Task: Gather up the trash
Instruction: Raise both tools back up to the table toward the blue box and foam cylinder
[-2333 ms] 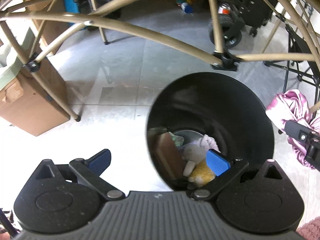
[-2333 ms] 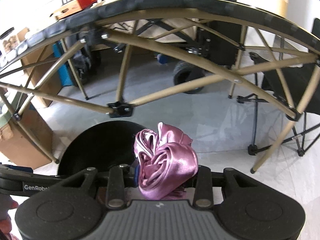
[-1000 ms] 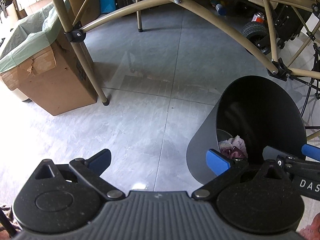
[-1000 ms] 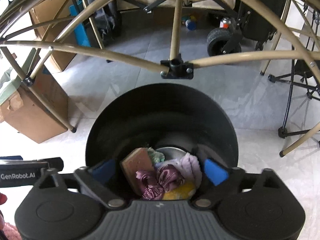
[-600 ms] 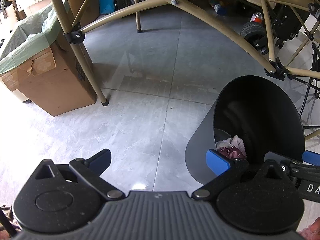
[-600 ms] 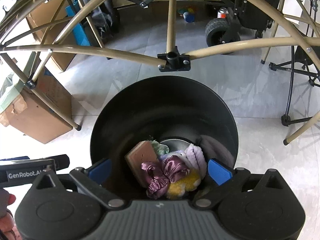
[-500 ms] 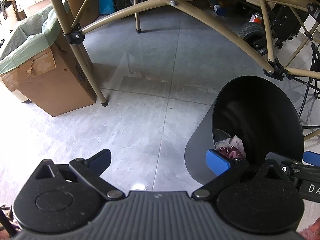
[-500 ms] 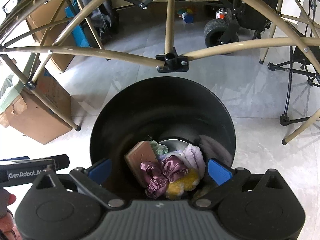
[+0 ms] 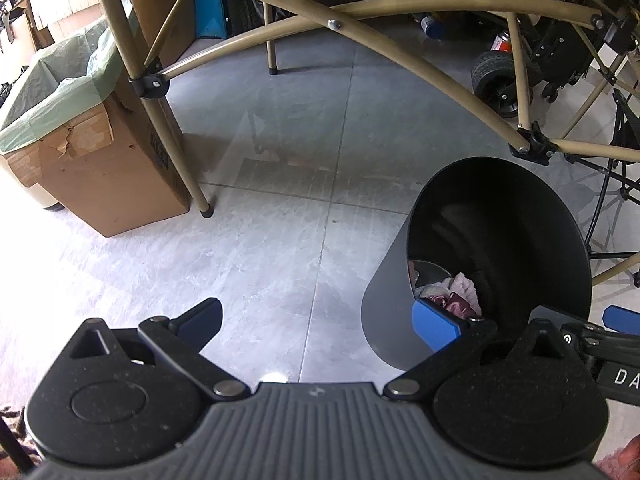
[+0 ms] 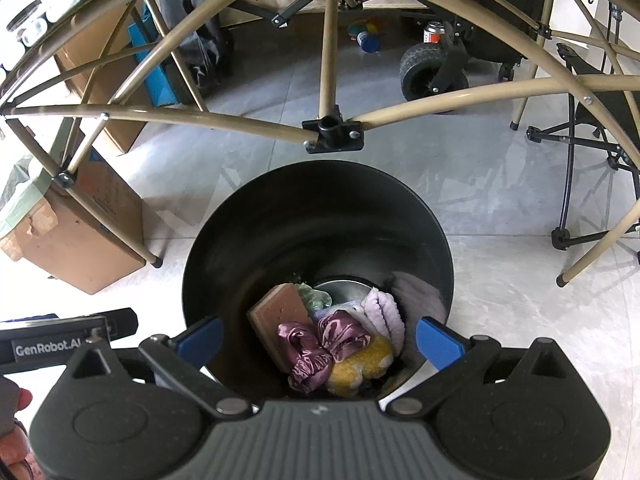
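A black trash bin (image 10: 248, 232) stands on the tiled floor below my right gripper (image 10: 318, 340), which is open and empty right above its mouth. Inside lie a pink satin cloth (image 10: 320, 344), a brown sponge block (image 10: 276, 312), a yellow sponge (image 10: 360, 364) and a pale lilac cloth (image 10: 384, 312). In the left wrist view the bin (image 9: 388, 300) is at the right. My left gripper (image 9: 316, 320) is open and empty over bare floor to the bin's left.
Tan folding-table legs (image 10: 328, 60) cross just beyond the bin. A cardboard box with a green liner (image 9: 80, 152) stands at the left. A black wheeled cart (image 9: 500, 76) and a folding chair frame (image 10: 576, 184) are at the back right.
The pink satin cloth has left my right gripper and now lies in the bin; the right gripper has opened. My left gripper has moved left, away from the bin.
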A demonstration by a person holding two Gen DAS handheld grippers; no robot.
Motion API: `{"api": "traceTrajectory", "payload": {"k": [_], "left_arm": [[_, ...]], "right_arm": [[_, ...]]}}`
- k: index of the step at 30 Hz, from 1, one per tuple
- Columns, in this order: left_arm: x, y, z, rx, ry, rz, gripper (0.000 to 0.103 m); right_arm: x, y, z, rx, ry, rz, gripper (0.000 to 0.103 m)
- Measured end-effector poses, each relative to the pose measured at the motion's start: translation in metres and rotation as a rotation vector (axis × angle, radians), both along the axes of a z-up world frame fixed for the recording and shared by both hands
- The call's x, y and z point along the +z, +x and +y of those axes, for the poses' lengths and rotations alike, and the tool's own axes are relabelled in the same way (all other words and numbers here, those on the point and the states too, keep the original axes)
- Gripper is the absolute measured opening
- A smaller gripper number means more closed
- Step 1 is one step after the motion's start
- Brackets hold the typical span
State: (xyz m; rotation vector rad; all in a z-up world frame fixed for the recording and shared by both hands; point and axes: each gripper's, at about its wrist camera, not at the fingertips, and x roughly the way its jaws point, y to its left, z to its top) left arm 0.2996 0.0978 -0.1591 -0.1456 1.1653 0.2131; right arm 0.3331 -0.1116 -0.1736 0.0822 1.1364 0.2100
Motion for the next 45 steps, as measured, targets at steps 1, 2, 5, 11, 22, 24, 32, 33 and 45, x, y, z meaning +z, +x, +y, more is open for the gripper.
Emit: {"api": "traceTrajectory", "payload": {"k": [1,2,5,11,22,24,32,33,45], "left_arm": [[0.002,-0.001,0.0,0.001,0.001,-0.003,0.103],[0.004,-0.001,-0.001,0.001,0.002,-0.006,0.103],[0.007,-0.004,-0.002,0.004,0.01,-0.013,0.103],[0.018,-0.009,-0.006,0.006,0.025,-0.037,0.103],[0.054,-0.028,-0.019,0.001,0.044,-0.141,0.103],[0.062,-0.031,-0.021,0.003,0.047,-0.167,0.103],[0.108,-0.052,-0.029,0.021,0.02,-0.327,0.103],[0.117,-0.055,-0.03,0.021,0.02,-0.359,0.103],[0.182,-0.042,-0.048,0.046,-0.037,-0.535,0.103]], "right_arm": [[0.001,-0.001,-0.001,-0.003,0.0,0.0,0.103],[0.001,-0.001,-0.002,-0.006,0.002,-0.001,0.103],[0.006,-0.004,-0.004,-0.009,0.009,-0.012,0.103],[0.017,-0.011,-0.013,-0.023,0.022,-0.034,0.103],[0.049,-0.033,-0.026,-0.034,0.029,-0.118,0.103],[0.058,-0.038,-0.028,-0.032,0.036,-0.146,0.103],[0.113,-0.064,-0.045,-0.021,0.078,-0.322,0.103],[0.121,-0.066,-0.049,-0.024,0.088,-0.348,0.103],[0.189,-0.053,-0.082,-0.103,0.17,-0.618,0.103]]}}
